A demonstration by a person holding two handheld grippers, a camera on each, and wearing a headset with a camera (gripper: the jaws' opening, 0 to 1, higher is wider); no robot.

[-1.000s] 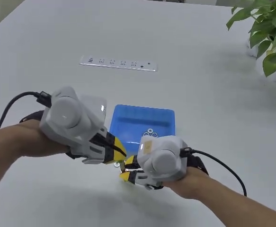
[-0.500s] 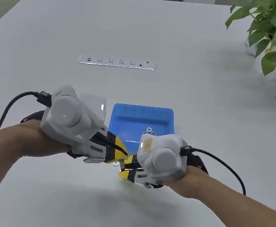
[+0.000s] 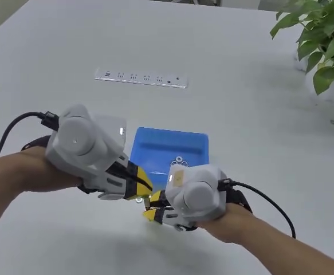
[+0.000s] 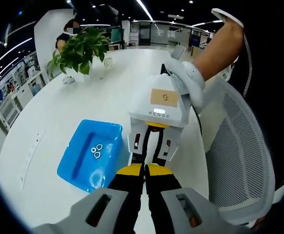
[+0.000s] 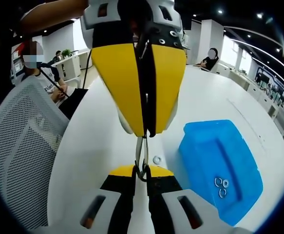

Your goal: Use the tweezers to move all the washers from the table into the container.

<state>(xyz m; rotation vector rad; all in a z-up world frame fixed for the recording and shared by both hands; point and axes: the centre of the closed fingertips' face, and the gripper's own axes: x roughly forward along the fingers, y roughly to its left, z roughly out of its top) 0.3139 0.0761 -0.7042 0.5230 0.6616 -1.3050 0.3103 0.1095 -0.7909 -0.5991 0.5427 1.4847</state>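
Left gripper (image 5: 148, 132) and right gripper (image 5: 142, 178) both clamp tight on tweezers (image 5: 142, 151). Loose washer (image 5: 157, 159) near container (image 5: 206, 126). We should firm one grip before releasing the other.

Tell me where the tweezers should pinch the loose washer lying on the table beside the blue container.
Pinch the washer across its ring wall: one tweezers tip in the hole, one outside, coming down from above. It lies flat on the table, so the edge probably offers little purchase.
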